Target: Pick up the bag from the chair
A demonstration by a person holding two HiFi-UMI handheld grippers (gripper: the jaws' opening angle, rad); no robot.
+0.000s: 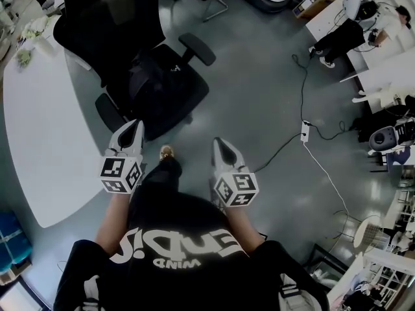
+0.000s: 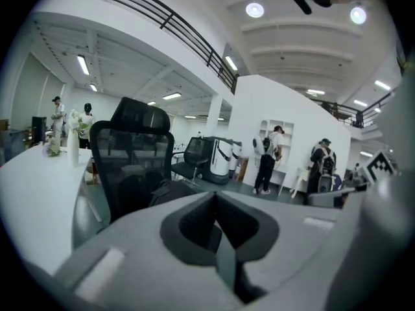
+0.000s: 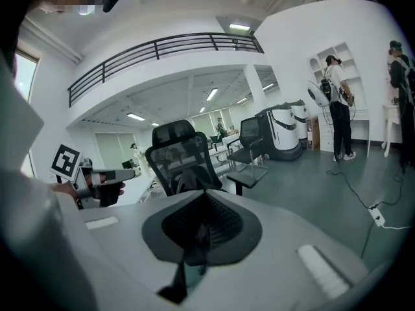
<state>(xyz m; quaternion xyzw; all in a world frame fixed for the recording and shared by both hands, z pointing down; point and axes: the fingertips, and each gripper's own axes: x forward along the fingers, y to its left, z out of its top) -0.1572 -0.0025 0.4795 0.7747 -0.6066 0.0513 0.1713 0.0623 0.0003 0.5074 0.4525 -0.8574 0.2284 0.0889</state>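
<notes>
The head view is dim and blue-grey, bent by a wide lens so the room curves toward the frame edges. The pale table (image 1: 32, 141) at the left is its brightest surface, and the glossy floor (image 1: 259, 109) carries a faint sheen at the lower right. The black chair (image 1: 110, 18) and the dark bag (image 1: 159, 76) on it merge into one shadowy mass at the upper left. Both gripper views are brighter, lit from above by round ceiling lamps (image 2: 254, 10) and strip lights (image 3: 212, 94), with black vignetted corners. The left tool (image 2: 216, 199) and right tool (image 3: 204, 196) fill the lower frame, soft and out of focus.
</notes>
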